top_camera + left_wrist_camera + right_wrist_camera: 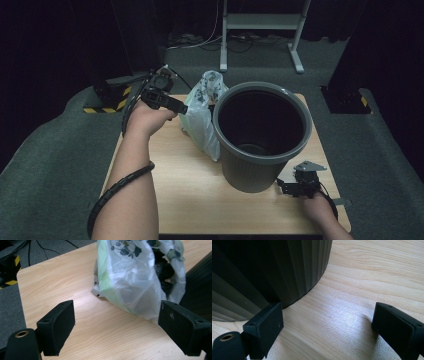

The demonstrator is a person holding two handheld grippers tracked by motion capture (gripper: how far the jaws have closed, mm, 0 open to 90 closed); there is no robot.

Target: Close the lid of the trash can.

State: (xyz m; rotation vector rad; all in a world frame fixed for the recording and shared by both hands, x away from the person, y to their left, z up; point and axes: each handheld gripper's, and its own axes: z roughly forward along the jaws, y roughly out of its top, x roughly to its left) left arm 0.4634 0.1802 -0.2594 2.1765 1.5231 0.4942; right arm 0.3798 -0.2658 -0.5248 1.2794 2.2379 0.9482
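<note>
Hovering left gripper (183,108), jaws wide apart, nothing between them, just left of plastic bag (202,117) leaning against bin (260,145) on tabletop (185,200). Right gripper (281,186) open at bin's near-right base.

Counter (105,335): light wood with a fine grain, smooth, with a soft shine where the light falls.
Bag (130,282): thin plastic, half see-through, crinkled and a little glossy, with a printed pattern.
Bin (260,165): grey plastic, matt, with a ribbed wall and a smooth rim.
Fingers (264,327): black, matt, with flat pads.
Floor (45,150): grey carpet, rough.
</note>
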